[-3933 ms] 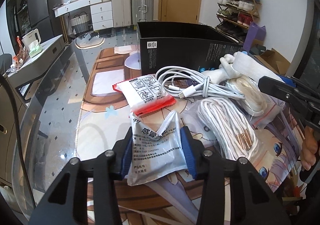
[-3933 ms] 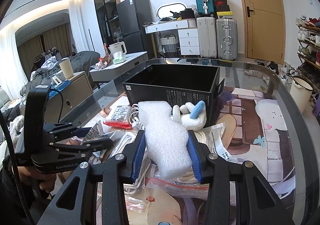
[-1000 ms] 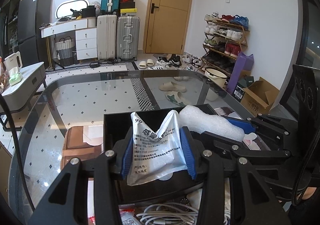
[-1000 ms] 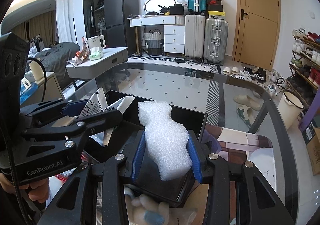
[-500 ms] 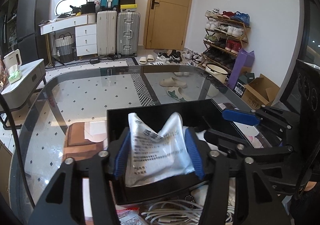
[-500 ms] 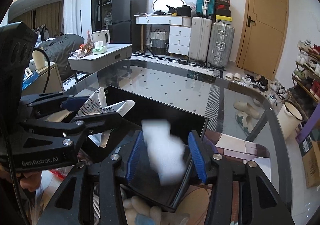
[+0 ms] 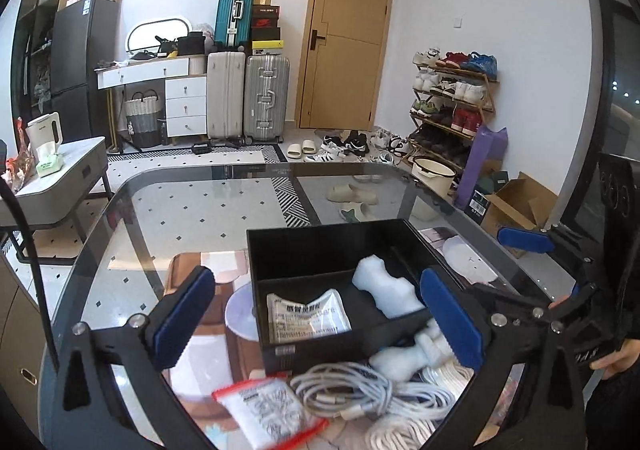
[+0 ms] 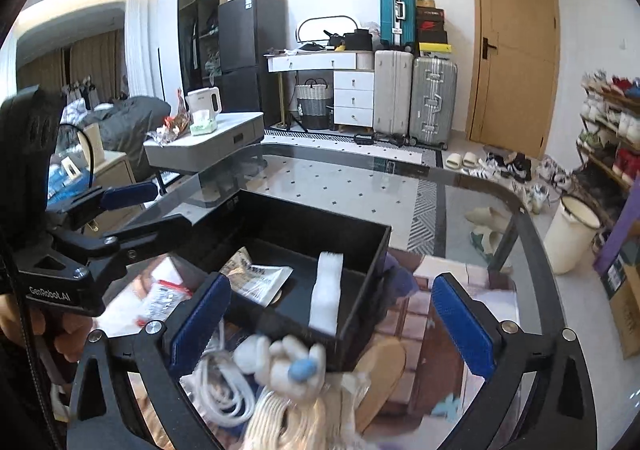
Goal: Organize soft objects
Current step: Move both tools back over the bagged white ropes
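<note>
A black open box [image 7: 326, 228] stands on the glass table. A white printed packet [image 7: 307, 315] and a white foam piece [image 7: 385, 292] lie loose inside it. My left gripper [image 7: 318, 290] hangs above the box's near side. Its jaws are opening wide and the pads touch nothing. My right gripper [image 8: 332, 290] hovers over the same box [image 8: 362, 228], jaws opening too, with the foam [image 8: 326, 298] and packet [image 8: 258, 278] lying below, free of its pads. Each gripper shows at the edge of the other's view [image 7: 500, 266] [image 8: 172, 204].
In front of the box lie a white plush toy [image 7: 416, 354], coiled white cables [image 7: 352, 390], a rope bundle [image 8: 288, 422] and a red-edged bag [image 7: 264, 410]. The glass table's rounded rim [image 7: 224, 170] curves behind. A person's hand [image 7: 616, 360] holds the right gripper.
Both grippers opened over the box. The packet dropped from the left one and the foam from the right one into the box. Both grippers drew back and rose a little.
</note>
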A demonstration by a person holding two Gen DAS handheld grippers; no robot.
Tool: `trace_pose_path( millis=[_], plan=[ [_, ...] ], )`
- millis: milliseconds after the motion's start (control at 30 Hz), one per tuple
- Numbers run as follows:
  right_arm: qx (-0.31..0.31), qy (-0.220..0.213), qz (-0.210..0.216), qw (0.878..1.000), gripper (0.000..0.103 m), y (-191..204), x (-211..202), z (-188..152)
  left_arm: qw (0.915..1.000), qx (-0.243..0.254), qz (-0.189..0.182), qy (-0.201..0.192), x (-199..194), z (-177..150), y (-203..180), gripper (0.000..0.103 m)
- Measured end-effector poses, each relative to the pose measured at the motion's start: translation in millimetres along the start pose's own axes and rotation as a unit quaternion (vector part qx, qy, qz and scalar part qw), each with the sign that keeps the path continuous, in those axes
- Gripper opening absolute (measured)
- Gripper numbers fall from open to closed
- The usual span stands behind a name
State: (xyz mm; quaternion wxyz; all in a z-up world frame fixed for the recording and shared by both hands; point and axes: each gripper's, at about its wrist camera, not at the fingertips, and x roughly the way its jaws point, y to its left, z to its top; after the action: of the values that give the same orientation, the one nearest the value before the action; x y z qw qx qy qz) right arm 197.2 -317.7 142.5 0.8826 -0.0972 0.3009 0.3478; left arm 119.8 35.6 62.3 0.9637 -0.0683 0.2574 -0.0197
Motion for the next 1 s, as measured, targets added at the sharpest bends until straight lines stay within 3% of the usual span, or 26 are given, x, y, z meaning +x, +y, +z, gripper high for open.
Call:
trace_pose_path(
  millis=[467,1000],
  plan=[
    [0.001,0.04,-0.007,0.999,0.102,3,-34,-38,0.9997,-0.001,0.024,0.004,-36,-34,-3,0.103],
    [-0.024,0.101,-0.021,0.994,0.102,18,-15,-69,0.9982,0.0,0.048,0.037,-33,-79,-10,0.103]
  ],
)
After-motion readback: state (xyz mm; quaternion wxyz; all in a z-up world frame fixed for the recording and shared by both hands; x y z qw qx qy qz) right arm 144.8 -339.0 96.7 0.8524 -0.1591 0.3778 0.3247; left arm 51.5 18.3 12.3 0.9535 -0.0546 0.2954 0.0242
